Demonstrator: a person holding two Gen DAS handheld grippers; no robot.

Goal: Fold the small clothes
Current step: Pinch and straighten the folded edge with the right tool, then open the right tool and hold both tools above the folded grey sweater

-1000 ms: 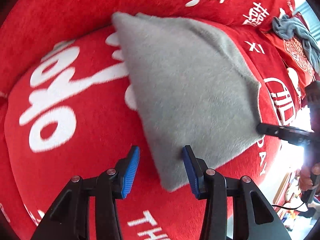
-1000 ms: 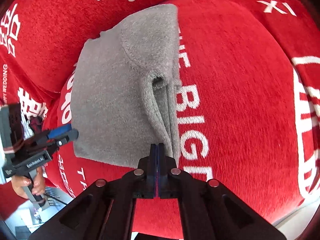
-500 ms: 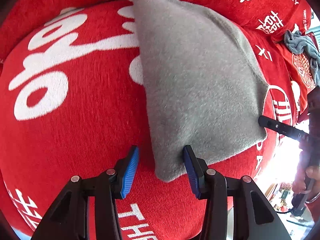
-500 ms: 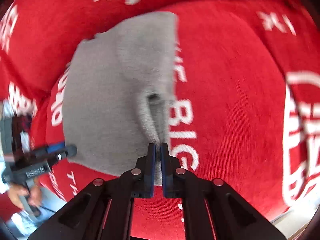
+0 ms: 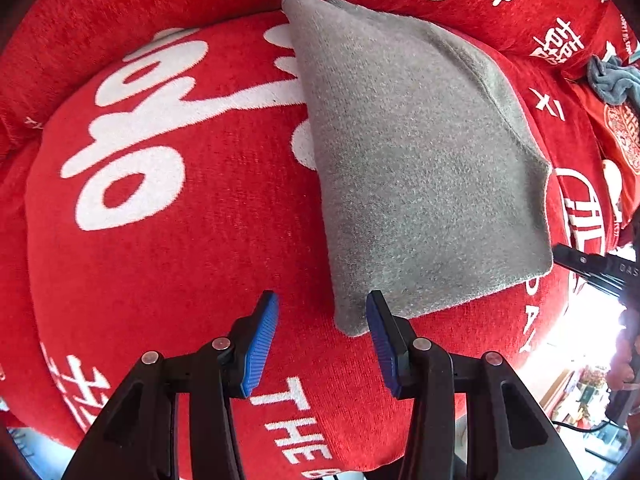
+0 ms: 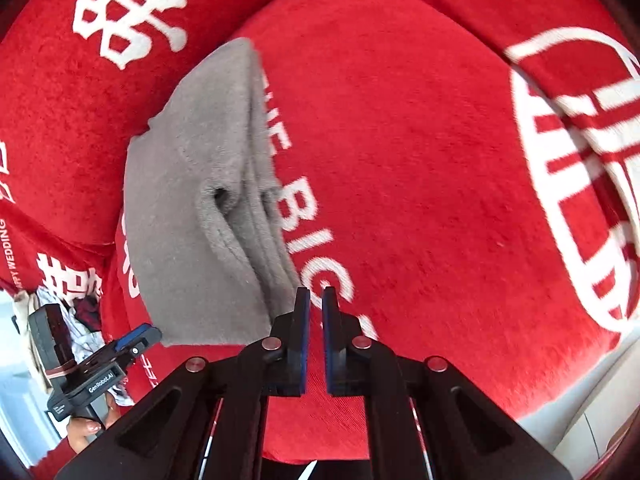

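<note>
A grey fleece garment [image 5: 420,168], folded into a thick pad, lies on the red cushion [image 5: 180,260] with white lettering. My left gripper [image 5: 322,334] points down over the garment's near corner. It is open, and the corner lies between the blue pads without being pressed. In the right wrist view the garment [image 6: 192,216] shows its stacked layered edge. My right gripper [image 6: 316,304] sits just right of that edge, shut to a thin slit with nothing in it. Its black tip [image 5: 592,268] shows at the garment's right corner.
A crumpled blue-grey cloth [image 5: 612,80] lies at the far right on another red cushion. The cushion's front edge drops to a pale floor [image 6: 580,432]. A hand holds the left gripper's handle [image 6: 88,380] at lower left, with cluttered items behind it.
My right gripper, which was shut at the garment's layered edge, has let it go and slid a little right. The left gripper stayed over the corner and rolled slightly.
</note>
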